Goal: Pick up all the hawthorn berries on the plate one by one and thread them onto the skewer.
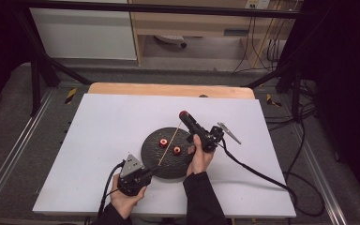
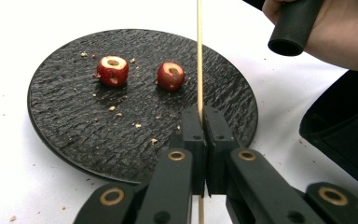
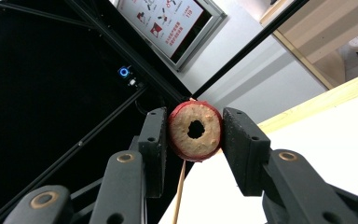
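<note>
A thin wooden skewer [image 1: 168, 145] slants from my left gripper [image 1: 151, 172] up to my right gripper [image 1: 185, 117]. The left gripper [image 2: 199, 113] is shut on the skewer [image 2: 199, 56] near its lower end, at the near edge of a round black slate plate [image 1: 152, 157]. Held above the plate's far side, the right gripper [image 3: 195, 131] is shut on a cored red fruit piece [image 3: 195, 131], its hole facing the camera. The skewer [image 3: 181, 191] runs up behind that piece [image 1: 183, 113]. Two more cored red pieces [image 2: 113, 70] [image 2: 170, 75] lie on the plate [image 2: 74, 126].
The plate rests on a white board [image 1: 103, 126] over a wooden table [image 1: 168, 89]. Crumbs [image 2: 135, 125] are scattered on the plate. A black cable [image 1: 262, 176] trails right from the right gripper. The person's right hand [image 2: 340, 28] is close above the plate's right side.
</note>
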